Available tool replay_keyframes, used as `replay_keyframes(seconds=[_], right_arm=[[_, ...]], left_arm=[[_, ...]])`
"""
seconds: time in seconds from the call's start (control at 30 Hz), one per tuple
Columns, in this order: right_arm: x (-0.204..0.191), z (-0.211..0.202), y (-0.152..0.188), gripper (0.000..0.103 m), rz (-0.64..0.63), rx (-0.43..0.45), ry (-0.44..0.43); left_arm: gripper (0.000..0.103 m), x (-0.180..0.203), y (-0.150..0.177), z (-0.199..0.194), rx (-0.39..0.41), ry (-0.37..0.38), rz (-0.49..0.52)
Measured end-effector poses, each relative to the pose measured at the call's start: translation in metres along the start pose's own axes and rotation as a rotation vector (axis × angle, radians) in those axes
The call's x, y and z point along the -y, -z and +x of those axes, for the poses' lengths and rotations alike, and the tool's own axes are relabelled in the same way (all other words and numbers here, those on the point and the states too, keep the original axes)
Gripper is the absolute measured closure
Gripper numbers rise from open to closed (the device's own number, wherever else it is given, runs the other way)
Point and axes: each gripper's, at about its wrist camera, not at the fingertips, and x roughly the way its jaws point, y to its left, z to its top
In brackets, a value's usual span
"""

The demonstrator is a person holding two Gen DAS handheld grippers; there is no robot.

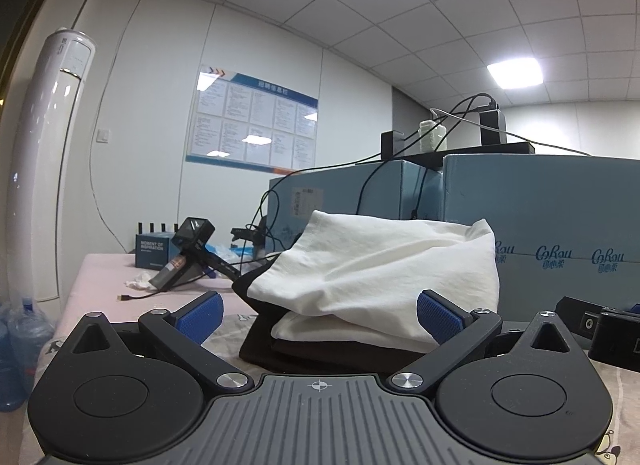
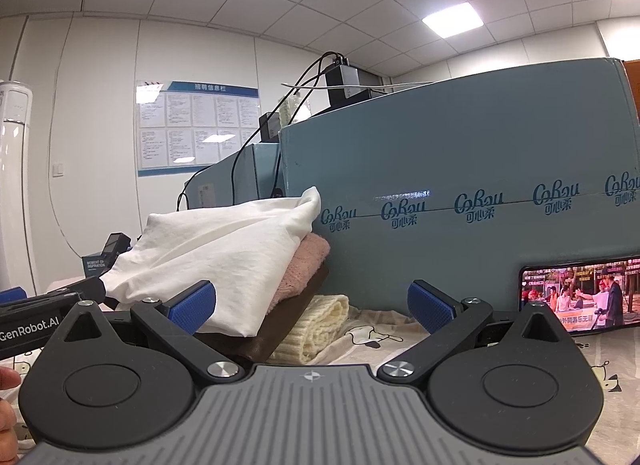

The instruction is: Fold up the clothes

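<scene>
- Left gripper (image 1: 319,315): jaws spread wide, blue ribbed pads (image 1: 202,315) clear of any cloth, nothing held.
- Between and just beyond those pads, a stack of folded clothes: white T-shirt (image 1: 380,261) rumpled on top, another white folded layer beneath it, then a dark brown garment (image 1: 320,357) at the bottom, on the patterned bedsheet (image 1: 620,381).
- Right gripper (image 2: 311,311): jaws likewise wide apart, pads (image 2: 430,307) empty.
- Ahead of its left pad, the same stack seen from the other side: white T-shirt (image 2: 216,249) draped over a pink knit sweater (image 2: 304,265), dark brown garment (image 2: 280,329) under both.
- Cream knit garment (image 2: 316,325) lying folded on the sheet (image 2: 384,341), touching the brown layer's lower edge, just in front of the box.
- Behind the stack, large blue-grey cardboard boxes (image 2: 460,153) printed with a repeated logo, cables and small black devices on top.
- Leaning at the foot of the box on the right, a smartphone (image 2: 580,293) with a lit screen showing people.
- In the left wrist view, to the left and farther back: a handheld black device (image 1: 192,249) lying tilted, a small dark blue box (image 1: 154,251), crumpled tissue (image 1: 138,281).
- At the far left, a tall white floor-standing air conditioner (image 1: 52,161); on the wall, a blue-framed notice board (image 1: 252,121).
- Water bottles (image 1: 20,345) at the lower left edge, beside the bed.
</scene>
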Motion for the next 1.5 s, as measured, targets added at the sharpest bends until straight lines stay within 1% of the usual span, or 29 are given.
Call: replay_keyframes(seconds=[0.07, 0.23, 0.37, 0.43, 0.57, 0.63, 0.67, 0.73, 0.87, 0.93, 1.07, 1.17, 1.23, 1.33, 1.4, 1.43, 1.5], right_arm=[[0.0, -0.001, 0.0, 0.0, 0.002, 0.008, 0.008], [-0.003, -0.006, -0.002, 0.0, -0.009, 0.037, 0.042], [-0.006, -0.011, -0.006, 0.0, -0.012, 0.064, 0.102], [-0.009, -0.014, -0.009, 0.0, -0.026, 0.075, 0.126], [-0.021, -0.022, -0.013, 0.0, -0.064, 0.087, 0.152], [-0.027, -0.025, -0.015, 0.0, -0.079, 0.084, 0.16], [-0.031, -0.026, -0.016, 0.0, -0.093, 0.081, 0.165], [-0.04, -0.026, -0.018, 0.0, -0.133, 0.072, 0.173], [-0.053, -0.024, -0.021, 0.0, -0.166, 0.054, 0.16], [-0.058, -0.02, -0.021, 0.0, -0.176, 0.046, 0.147], [-0.074, -0.006, -0.021, 0.0, -0.221, 0.0, 0.122], [-0.082, 0.004, -0.019, 0.0, -0.214, -0.034, 0.089], [-0.084, 0.012, -0.02, 0.0, -0.182, -0.065, 0.074], [-0.081, 0.027, -0.027, 0.0, -0.136, -0.099, 0.07], [-0.076, 0.036, -0.036, 0.0, -0.097, -0.112, 0.069], [-0.074, 0.042, -0.041, 0.0, -0.078, -0.119, 0.065], [-0.069, 0.053, -0.053, 0.0, -0.041, -0.129, 0.055]], left_arm=[[0.0, 0.0, 0.0, 0.0, -0.002, 0.01, -0.002], [0.0, -0.001, 0.0, -0.001, 0.008, 0.067, -0.023], [0.0, -0.003, 0.0, 0.0, 0.007, 0.067, -0.04], [0.0, -0.005, 0.0, -0.001, 0.021, 0.062, -0.059], [0.0, -0.014, -0.003, -0.006, 0.056, 0.068, -0.11], [0.0, -0.023, -0.008, -0.008, 0.07, 0.086, -0.154], [0.0, -0.027, -0.01, -0.01, 0.076, 0.097, -0.176], [0.0, -0.037, -0.015, -0.01, 0.074, 0.144, -0.222], [0.0, -0.056, -0.023, -0.002, 0.026, 0.261, -0.279], [0.0, -0.066, -0.024, 0.008, -0.015, 0.304, -0.308], [0.0, -0.096, -0.024, 0.032, -0.093, 0.354, -0.402], [0.0, -0.122, -0.021, 0.058, -0.171, 0.403, -0.496], [0.0, -0.139, -0.016, 0.079, -0.244, 0.432, -0.596], [0.0, -0.162, -0.009, 0.117, -0.38, 0.5, -0.74], [0.0, -0.171, -0.004, 0.139, -0.429, 0.524, -0.826], [0.001, -0.173, -0.001, 0.149, -0.453, 0.532, -0.863], [0.001, -0.173, 0.001, 0.17, -0.496, 0.55, -0.889]])
